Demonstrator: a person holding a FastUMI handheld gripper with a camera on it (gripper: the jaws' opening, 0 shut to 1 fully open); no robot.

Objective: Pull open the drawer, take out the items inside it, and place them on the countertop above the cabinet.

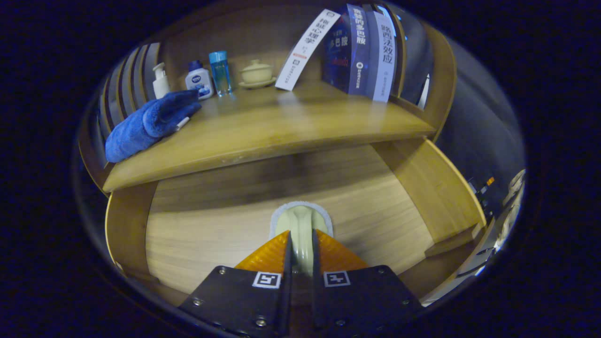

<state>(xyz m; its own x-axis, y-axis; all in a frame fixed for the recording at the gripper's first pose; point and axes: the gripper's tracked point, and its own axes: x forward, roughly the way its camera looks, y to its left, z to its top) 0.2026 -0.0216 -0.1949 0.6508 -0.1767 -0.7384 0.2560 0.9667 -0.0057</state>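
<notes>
Gripper view: my gripper (300,256) had both orange fingers (267,256) closed on the pale brush (300,225), held over the floor of the open drawer (225,220). The countertop (281,126) lay just above. Doing this well, I judged, meant lifting straight, clearing the counter's edge, then setting it beside the blue towel (148,124).

Countertop (263,126) bare in the middle; towel (148,123) left, books (361,49) right.

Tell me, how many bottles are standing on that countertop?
3: a white pump bottle behind the blue towel, a white bottle with a blue cap beside it, then a clear blue bottle next to the lidded cup.
</notes>
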